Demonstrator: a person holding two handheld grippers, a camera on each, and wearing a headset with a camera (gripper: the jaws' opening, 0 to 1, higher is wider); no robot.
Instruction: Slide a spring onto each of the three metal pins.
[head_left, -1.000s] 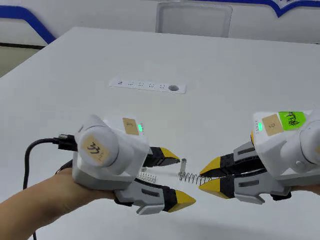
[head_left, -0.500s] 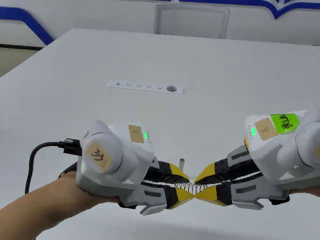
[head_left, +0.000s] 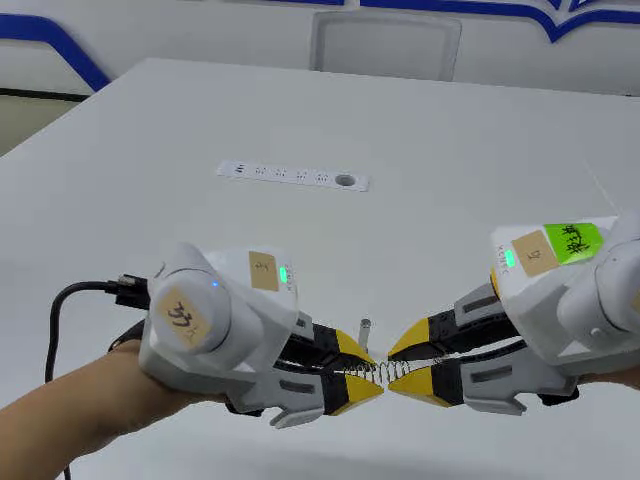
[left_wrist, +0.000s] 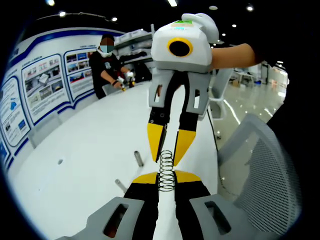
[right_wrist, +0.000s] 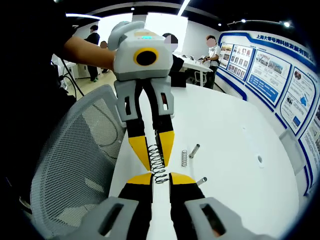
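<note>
**One spring held between two claws**

The left claw (head_left: 364, 372) and the right claw (head_left: 394, 369) meet tip to tip over the white table (head_left: 450, 180). A spring (head_left: 381, 372) is stretched in a short straight line between them. Each claw has closed down to a narrow gap, no wider than the coil, and pinches one end of it between its yellow tips. In the left gripper view the spring runs up from that claw's own tips into the tips of the right claw, which reaches in from above. The right gripper view shows the same line from the other end.

Just behind the meeting tips a pin (head_left: 365, 330) stands upright on the table, near the spring but not touching it. A second pin (right_wrist: 201, 181) is on the table close by, to the side of the right claw. A second spring (right_wrist: 184, 157) lies loose on the table just beside the first pin, with nothing gripping it.

Farther back a white power strip (head_left: 292, 176) lies flat on the table. A chair (head_left: 385, 40) stands at the far edge.
</note>
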